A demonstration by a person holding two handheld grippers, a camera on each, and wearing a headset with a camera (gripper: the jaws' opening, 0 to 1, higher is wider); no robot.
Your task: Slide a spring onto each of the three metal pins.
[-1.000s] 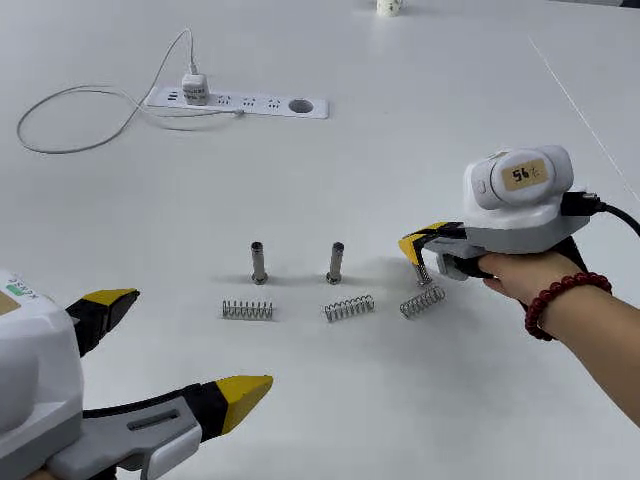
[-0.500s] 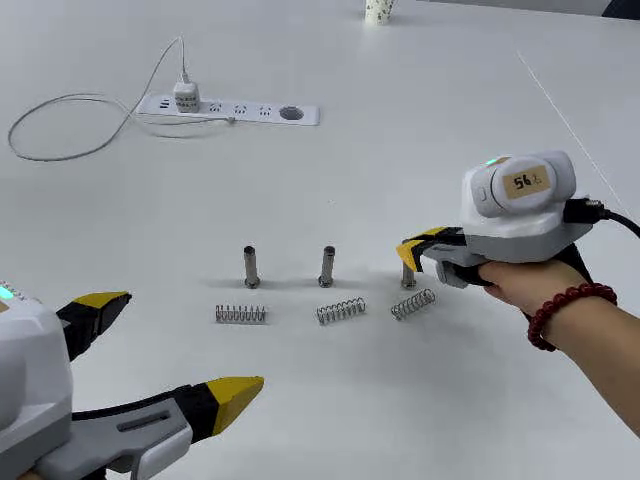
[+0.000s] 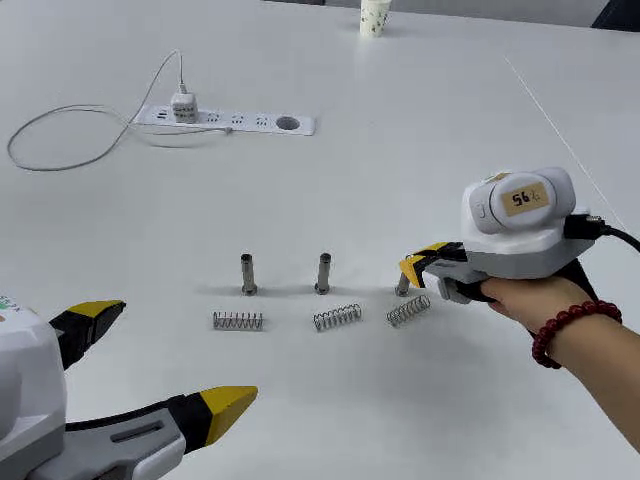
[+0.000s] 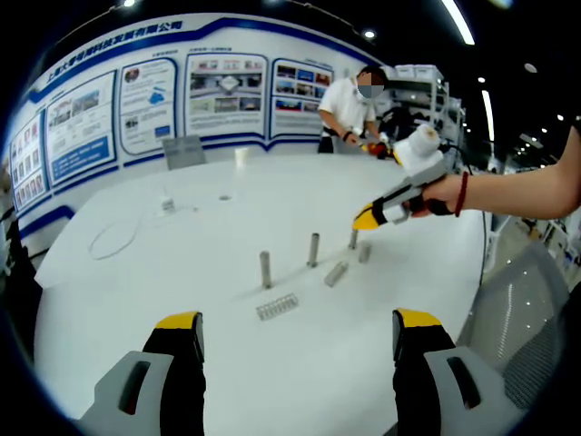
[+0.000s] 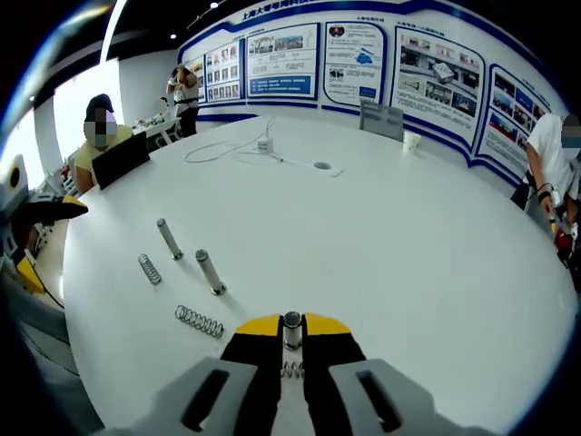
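The middle spring lies flat on the counter just in front of the middle pin, which stands upright in the head view; the left spring and left pin sit to that pin's left, the right spring and right pin to its right; each spring lies on the counter rather than on a pin; the right hand-held gripper reaches in from the right of the middle pin, its yellow tips at the right pin; the left hand-held gripper hovers nearer the person, well apart from the middle pin; a power strip lies far beyond that pin.

In the left gripper view the two yellow tips stand released, wide apart, with the middle pin ahead between them.

In the right gripper view the jaws are clenched on the right pin's top, grasping it; the middle pin stands apart to the left; a spring shows through the gap between the jaws.
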